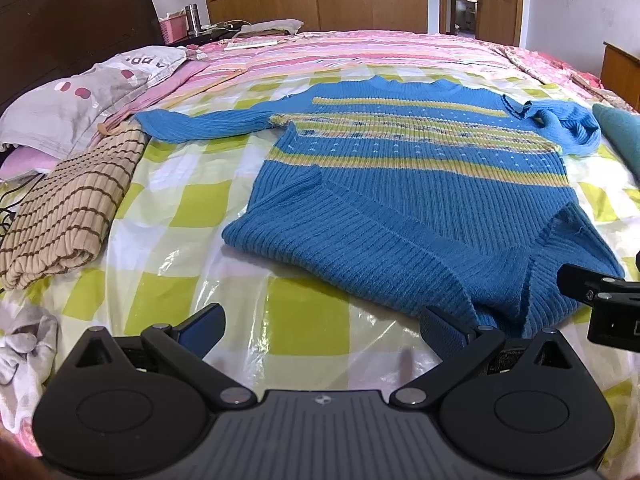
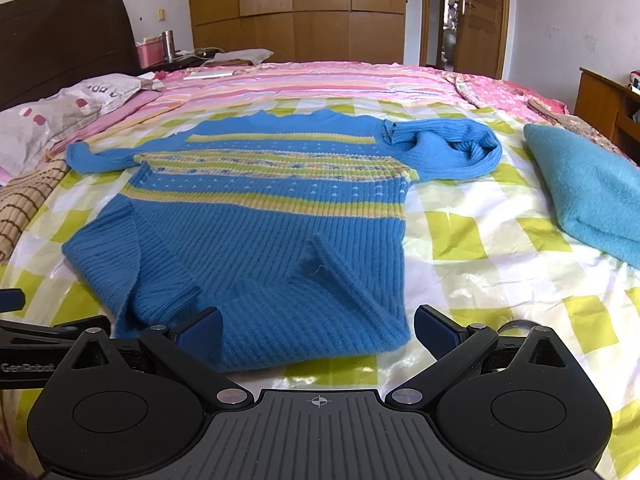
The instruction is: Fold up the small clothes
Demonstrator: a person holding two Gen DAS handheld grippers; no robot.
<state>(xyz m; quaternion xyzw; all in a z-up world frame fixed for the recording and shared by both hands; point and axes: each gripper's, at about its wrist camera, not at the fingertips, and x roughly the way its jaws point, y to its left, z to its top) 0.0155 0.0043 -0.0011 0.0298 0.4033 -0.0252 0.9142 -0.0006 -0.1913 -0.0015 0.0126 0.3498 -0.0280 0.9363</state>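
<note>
A small blue knit sweater [image 1: 404, 184] with yellow stripes lies front up on the bed, neck away from me; it also shows in the right wrist view [image 2: 256, 216]. Its left sleeve [image 1: 200, 124] lies stretched out, its right sleeve [image 2: 452, 148] is bunched up at the shoulder. The hem is wrinkled and partly turned up. My left gripper [image 1: 320, 328] is open and empty, just short of the hem's left part. My right gripper [image 2: 318, 330] is open with the hem's right corner lying between its fingers.
A folded beige striped garment [image 1: 68, 204] lies at the left. A folded teal garment [image 2: 592, 184] lies at the right. A grey pillow [image 1: 80, 96] sits at the far left. Grey socks [image 1: 24, 340] lie near left. Clear plastic covers the checked sheet [image 1: 192, 216].
</note>
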